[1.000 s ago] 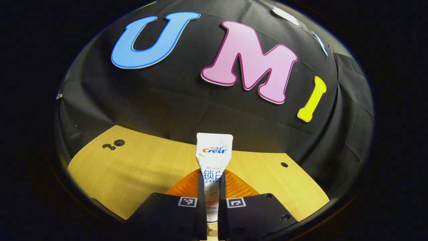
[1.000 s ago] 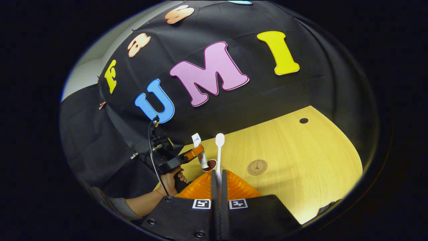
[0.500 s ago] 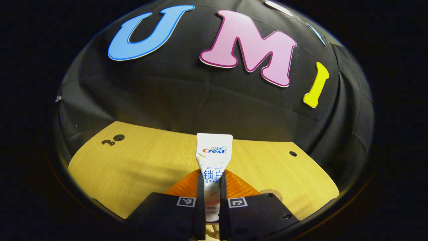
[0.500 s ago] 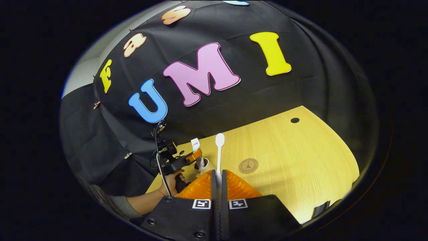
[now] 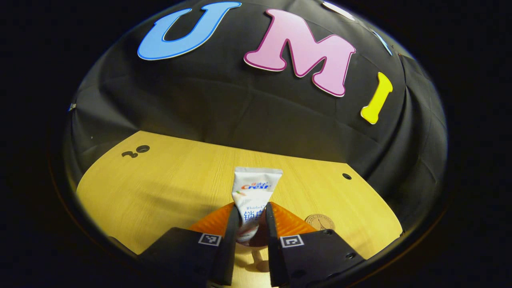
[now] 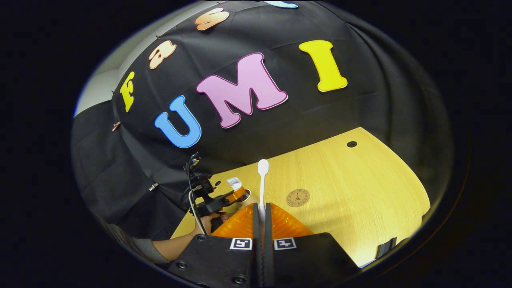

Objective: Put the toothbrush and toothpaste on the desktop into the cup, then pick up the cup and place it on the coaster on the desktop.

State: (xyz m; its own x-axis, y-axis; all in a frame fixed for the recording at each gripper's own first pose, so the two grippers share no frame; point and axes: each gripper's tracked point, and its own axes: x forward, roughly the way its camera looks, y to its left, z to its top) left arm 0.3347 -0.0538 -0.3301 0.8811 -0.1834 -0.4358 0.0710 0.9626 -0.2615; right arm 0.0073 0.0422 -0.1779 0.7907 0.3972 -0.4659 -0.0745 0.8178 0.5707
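Note:
In the left gripper view my left gripper (image 5: 251,208) stands open, its fingers a little apart from the white toothpaste tube (image 5: 256,191), which stands tilted with its lower end in the cup (image 5: 262,239) below. The right gripper view shows that gripper (image 6: 236,195), held by a hand (image 6: 208,218), over the cup (image 6: 245,196), with the tube (image 6: 234,183) sticking out. My right gripper (image 6: 261,206) is shut on a white toothbrush (image 6: 263,176), head pointing up, above the table. The round brown coaster (image 6: 298,197) (image 5: 320,222) lies flat to the right of the cup.
The wooden table (image 5: 168,188) has small holes at its far left (image 5: 136,151) and far right (image 5: 347,176). The black cloth wall rises right behind it. A dark object (image 6: 384,248) sits at the table's near right edge.
My left gripper tipped down and opened its fingers; the toothpaste tube sank lower into the cup. My right gripper stayed shut on the toothbrush and hardly moved.

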